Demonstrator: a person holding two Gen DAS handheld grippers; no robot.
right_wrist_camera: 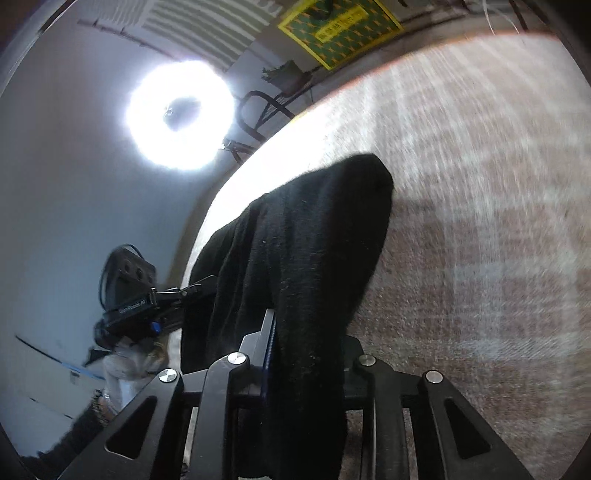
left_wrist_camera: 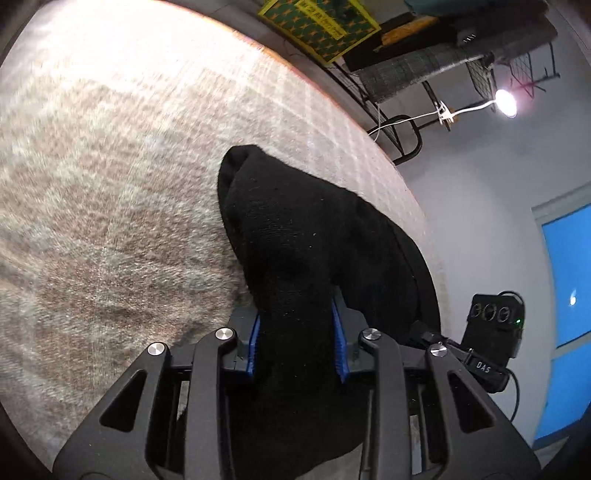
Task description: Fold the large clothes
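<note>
A black knit garment [left_wrist_camera: 295,236] is pinched between the blue pads of my left gripper [left_wrist_camera: 298,343], which is shut on it and holds it lifted above a beige-brown patterned cloth surface [left_wrist_camera: 110,184]. The same black garment [right_wrist_camera: 310,240] drapes over my right gripper [right_wrist_camera: 306,350], which is shut on it too. The fabric hangs down and hides the fingertips in both views. The right gripper's body [left_wrist_camera: 495,332] shows at the right of the left wrist view; the left gripper's body [right_wrist_camera: 129,291] shows at the left of the right wrist view.
The patterned surface [right_wrist_camera: 480,221] has a curved far edge. Beyond it are a green and yellow mat [left_wrist_camera: 321,26], a black chair frame [left_wrist_camera: 402,140], a lamp [left_wrist_camera: 505,103], a bright ring light [right_wrist_camera: 181,114] and a blue window [left_wrist_camera: 569,295].
</note>
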